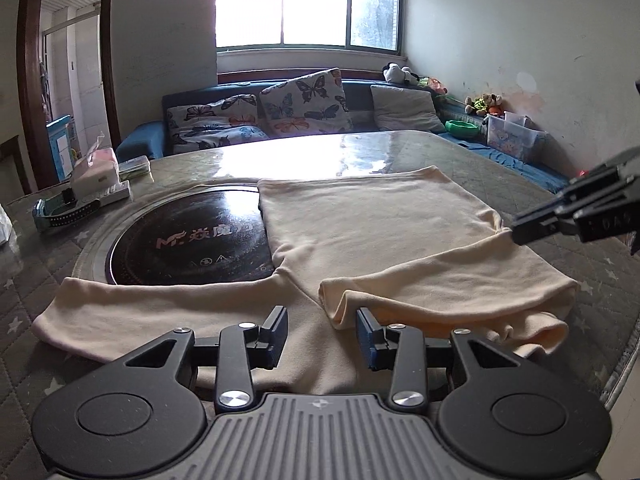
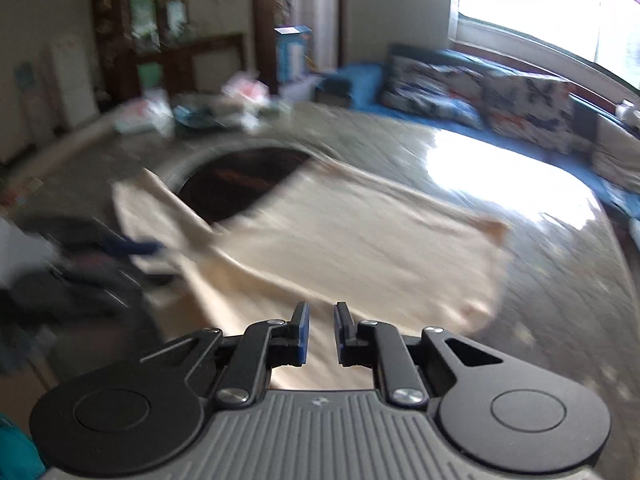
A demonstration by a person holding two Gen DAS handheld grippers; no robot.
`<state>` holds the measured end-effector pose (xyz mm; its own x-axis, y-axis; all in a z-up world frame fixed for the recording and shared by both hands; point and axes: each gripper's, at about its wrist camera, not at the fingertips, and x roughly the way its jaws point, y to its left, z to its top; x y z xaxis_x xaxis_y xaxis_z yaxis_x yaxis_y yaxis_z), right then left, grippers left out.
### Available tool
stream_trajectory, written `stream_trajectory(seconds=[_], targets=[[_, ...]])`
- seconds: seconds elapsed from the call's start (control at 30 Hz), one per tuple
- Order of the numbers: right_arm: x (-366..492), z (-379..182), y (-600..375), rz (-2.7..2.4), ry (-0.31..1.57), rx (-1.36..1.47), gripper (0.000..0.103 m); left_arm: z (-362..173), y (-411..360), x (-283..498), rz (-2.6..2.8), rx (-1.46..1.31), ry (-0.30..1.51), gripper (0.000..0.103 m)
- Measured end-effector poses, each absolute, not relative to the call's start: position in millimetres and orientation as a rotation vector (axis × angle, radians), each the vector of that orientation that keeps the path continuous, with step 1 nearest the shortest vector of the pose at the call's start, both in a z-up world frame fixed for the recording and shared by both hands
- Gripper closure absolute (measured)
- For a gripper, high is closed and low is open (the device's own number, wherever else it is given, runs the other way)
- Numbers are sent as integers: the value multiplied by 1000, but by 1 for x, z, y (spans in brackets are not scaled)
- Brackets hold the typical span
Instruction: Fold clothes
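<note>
A cream long-sleeved garment (image 1: 360, 232) lies spread on the table, one sleeve stretched to the left and the right sleeve folded across the body. My left gripper (image 1: 322, 332) is open, just above the near edge of the cloth beside the folded sleeve's cuff (image 1: 340, 304). My right gripper (image 1: 516, 234) shows at the right of the left wrist view, at the garment's right edge, touching the cloth. In the blurred right wrist view the right gripper (image 2: 321, 332) is open with a narrow gap, above the garment (image 2: 340, 240).
A round black induction hob (image 1: 188, 240) is set in the table, partly covered by the cloth. A tissue box (image 1: 96, 176) and a watch-like item (image 1: 60, 210) sit at the far left. A sofa with butterfly cushions (image 1: 300, 100) stands behind the table.
</note>
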<state>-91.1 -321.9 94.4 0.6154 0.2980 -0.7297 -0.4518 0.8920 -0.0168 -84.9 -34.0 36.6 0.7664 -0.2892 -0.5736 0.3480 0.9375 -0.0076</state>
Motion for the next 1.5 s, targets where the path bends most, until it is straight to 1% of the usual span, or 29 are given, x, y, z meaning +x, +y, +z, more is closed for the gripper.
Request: stream_trajectory(seconds=[0.1, 0.23, 0.27, 0.37, 0.67, 0.77, 0.8, 0.87, 1.0, 1.07, 1.17, 1.27, 1.4, 1.5], targets=[[-89, 82, -347, 385, 835, -228, 90, 35, -28, -84, -335, 108, 618, 62], [-80, 79, -364, 404, 815, -246, 90, 37, -19, -77, -290, 107, 631, 63], [-77, 79, -365, 419, 806, -253, 89, 38, -18, -74, -277, 107, 634, 63], [-63, 76, -362, 482, 787, -302, 81, 37, -15, -62, -236, 118, 643, 62], [-33, 64, -352, 666, 817, -436, 81, 23, -19, -31, -166, 175, 702, 62], [-27, 60, -355, 709, 848, -421, 83, 19, -23, -28, -160, 193, 703, 62], [-26, 60, -357, 721, 855, -412, 92, 19, -23, -27, -158, 193, 705, 62], [-28, 63, -361, 720, 849, -404, 98, 19, -24, -25, -153, 193, 707, 62], [-36, 74, -378, 675, 817, -389, 99, 19, -26, -26, -149, 206, 701, 62], [-38, 76, -387, 652, 815, -370, 99, 19, -26, -26, -144, 213, 694, 60], [-36, 68, -397, 634, 825, -317, 98, 20, -27, -25, -136, 214, 695, 60], [-40, 68, -396, 619, 792, -296, 89, 28, -34, -28, -129, 233, 681, 61], [-58, 80, -394, 627, 754, -288, 89, 46, -55, -42, -235, 224, 626, 62], [-72, 81, -392, 643, 764, -288, 89, 47, -79, -51, -356, 230, 606, 62]])
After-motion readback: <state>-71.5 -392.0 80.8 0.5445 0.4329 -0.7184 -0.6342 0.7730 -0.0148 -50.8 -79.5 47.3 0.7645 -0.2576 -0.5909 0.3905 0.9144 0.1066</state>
